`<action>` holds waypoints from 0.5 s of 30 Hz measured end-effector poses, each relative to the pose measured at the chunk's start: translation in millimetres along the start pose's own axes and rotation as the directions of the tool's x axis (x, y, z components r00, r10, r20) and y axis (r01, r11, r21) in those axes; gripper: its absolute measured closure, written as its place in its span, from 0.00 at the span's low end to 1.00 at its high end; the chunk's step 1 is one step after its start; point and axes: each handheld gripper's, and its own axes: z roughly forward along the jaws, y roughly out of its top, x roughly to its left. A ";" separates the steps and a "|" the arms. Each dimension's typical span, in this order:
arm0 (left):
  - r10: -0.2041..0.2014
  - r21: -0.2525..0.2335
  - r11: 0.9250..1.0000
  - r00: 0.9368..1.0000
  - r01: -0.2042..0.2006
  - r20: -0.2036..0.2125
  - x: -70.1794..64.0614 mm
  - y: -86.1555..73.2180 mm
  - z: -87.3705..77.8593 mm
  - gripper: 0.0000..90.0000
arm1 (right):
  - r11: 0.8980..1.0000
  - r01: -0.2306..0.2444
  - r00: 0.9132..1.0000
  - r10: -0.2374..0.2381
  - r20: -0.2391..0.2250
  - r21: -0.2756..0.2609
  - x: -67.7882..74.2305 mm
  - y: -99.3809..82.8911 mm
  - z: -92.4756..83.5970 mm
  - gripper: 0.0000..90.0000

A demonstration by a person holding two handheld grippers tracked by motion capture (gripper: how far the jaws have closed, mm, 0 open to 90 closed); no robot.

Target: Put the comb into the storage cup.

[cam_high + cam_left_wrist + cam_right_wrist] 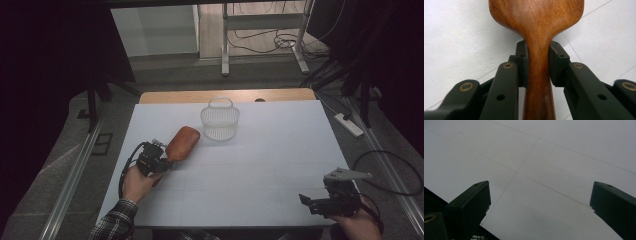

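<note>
The left gripper [161, 162] is pinching a wooden brush [182, 143] by the thin neck of its handle. In the left gripper view the two black pads [522, 62] press on both sides of the brown wood [537, 25], and the wide head of the brush sticks out past them. From the high view the brush lies low over the white bench [260, 170], on the left side, with its head pointing toward a small white basket [220, 120] that stands near the far edge. I think the brush may be just off the bench or resting on it, but the view is too dim to tell. The step in hand looks like carrying the brush to the basket, and the grab is already done. The next move calls for lifting the brush higher than the basket rim, bringing it over the open top, tipping the head down and then letting go. The handle is smooth and the hold is near one end, so the heavy head could swing or slip if the move is quick. The right gripper [312, 202] waits near the front right corner of the bench with its jaws spread wide and nothing between them; in the right gripper view they frame bare bench [544, 165] with thin lines on it. No brand, label or writing can be read on the brush, the basket or the bench.
</note>
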 end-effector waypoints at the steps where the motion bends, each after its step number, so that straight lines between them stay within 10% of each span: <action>1: 0.002 -0.006 1.000 1.000 -0.002 0.005 0.2 -0.3 -1.2 0.80 | 1.000 0.000 1.000 0.000 0.000 0.000 0.1 0.0 0.0 0.04; 15: 0.002 -0.125 0.992 0.999 0.002 0.032 -0.2 -4.3 -20.0 0.80 | 1.000 0.001 1.000 -0.001 0.001 -0.002 0.2 -0.1 -0.3 0.04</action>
